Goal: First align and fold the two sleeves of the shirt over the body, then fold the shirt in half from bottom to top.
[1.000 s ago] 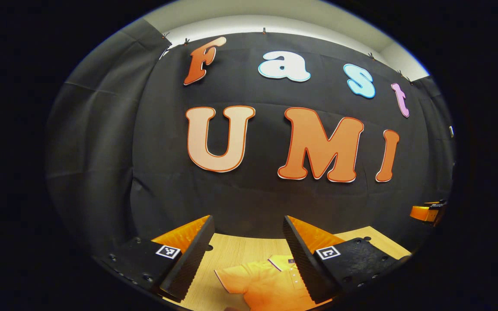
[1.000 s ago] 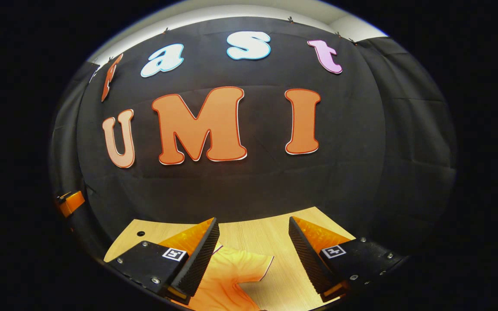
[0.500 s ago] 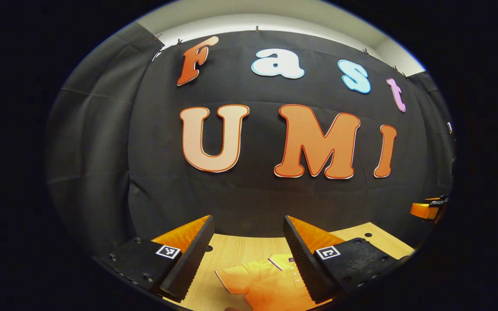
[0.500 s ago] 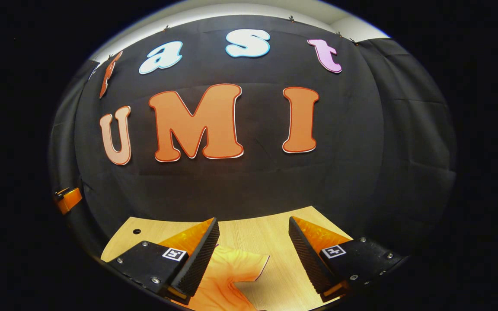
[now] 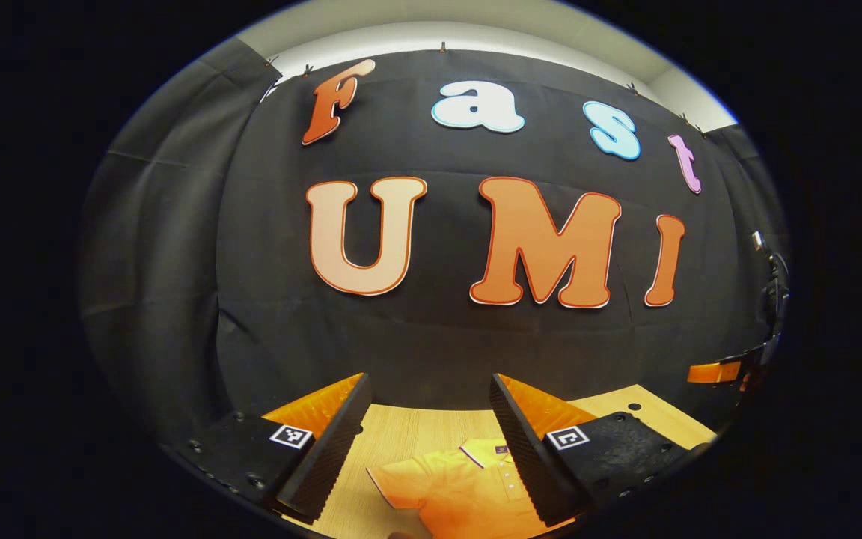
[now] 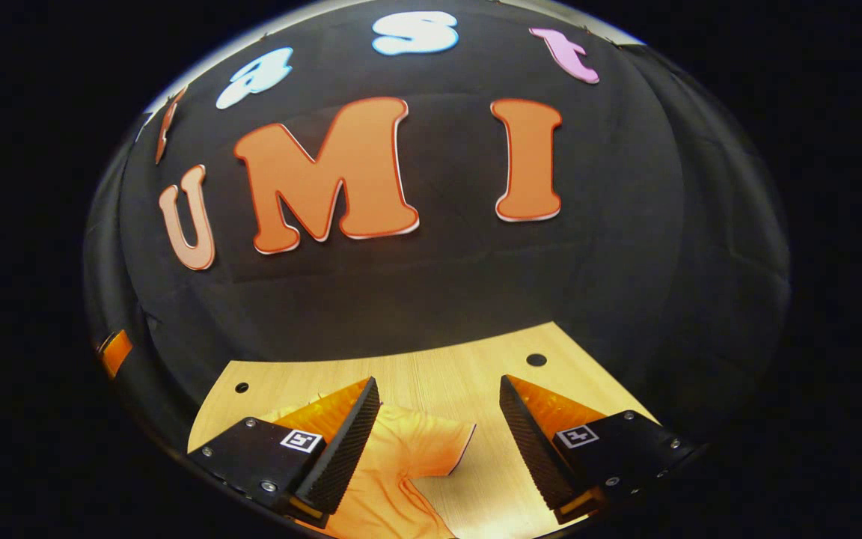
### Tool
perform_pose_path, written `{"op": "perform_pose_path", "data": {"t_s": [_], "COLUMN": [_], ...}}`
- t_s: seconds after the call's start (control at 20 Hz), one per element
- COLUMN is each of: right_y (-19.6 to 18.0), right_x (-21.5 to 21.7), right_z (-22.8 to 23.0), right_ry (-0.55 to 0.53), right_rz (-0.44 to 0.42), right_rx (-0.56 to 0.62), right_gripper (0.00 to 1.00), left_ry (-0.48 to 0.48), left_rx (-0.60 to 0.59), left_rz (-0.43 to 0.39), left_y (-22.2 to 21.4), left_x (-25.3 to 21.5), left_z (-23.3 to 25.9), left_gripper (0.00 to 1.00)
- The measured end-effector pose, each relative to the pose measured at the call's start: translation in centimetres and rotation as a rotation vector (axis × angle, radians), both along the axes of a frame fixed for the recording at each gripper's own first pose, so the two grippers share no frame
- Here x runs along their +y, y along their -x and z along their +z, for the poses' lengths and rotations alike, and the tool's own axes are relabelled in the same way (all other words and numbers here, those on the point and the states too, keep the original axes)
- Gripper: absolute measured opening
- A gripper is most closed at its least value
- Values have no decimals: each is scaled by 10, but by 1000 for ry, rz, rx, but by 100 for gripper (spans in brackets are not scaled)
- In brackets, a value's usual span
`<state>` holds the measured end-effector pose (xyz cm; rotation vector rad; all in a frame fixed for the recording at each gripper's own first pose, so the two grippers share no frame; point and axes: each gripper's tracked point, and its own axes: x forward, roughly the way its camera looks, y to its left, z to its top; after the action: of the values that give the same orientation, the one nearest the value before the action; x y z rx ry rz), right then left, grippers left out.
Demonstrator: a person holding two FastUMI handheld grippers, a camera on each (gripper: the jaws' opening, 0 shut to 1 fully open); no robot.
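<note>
Orange fabric of the shirt lies flat on the pale wooden table, low in the left gripper view, with one short sleeve spread out to the side and the collar and buttoned placket running under the nearer finger. The left gripper hangs above the table with its fingers spread wide apart, holding nothing; it is levelled toward the booth's wall, so the shirt sits below and between the two fingers. At the far right edge of that view, part of the other gripper shows against the cloth.

In the right gripper view, the right gripper is tipped further down toward the table, its fingers likewise spread wide and empty. The shirt lies beneath it, the other sleeve stretched out flat between the fingers, its edge trimmed with a dark line. The body of the shirt is wrinkled and runs off the bottom of the view.

The tabletop is light wood grain with small round holes near its far corners. Black cloth hangs behind and beside it as the booth wall, creased in places, with a strip of pale ceiling above.
</note>
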<state>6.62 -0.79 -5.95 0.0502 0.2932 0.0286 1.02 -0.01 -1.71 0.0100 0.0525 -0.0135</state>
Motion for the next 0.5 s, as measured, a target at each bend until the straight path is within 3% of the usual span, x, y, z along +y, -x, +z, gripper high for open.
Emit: {"op": "perform_pose_path", "data": {"t_s": [0.3,0.5], "right_y": [-48,-71], "right_x": [-10,-17], "right_z": [-86,-145], "right_ry": [-144,-141], "right_rz": [-48,-93], "right_rx": [331,502], "right_gripper": [99,99], "left_ry": [-16,-19], "left_rx": [5,19], "left_rz": [28,60], "left_y": [0,0], "left_x": [19,39], "left_z": [-2,-6], "left_gripper": [98,98]}}
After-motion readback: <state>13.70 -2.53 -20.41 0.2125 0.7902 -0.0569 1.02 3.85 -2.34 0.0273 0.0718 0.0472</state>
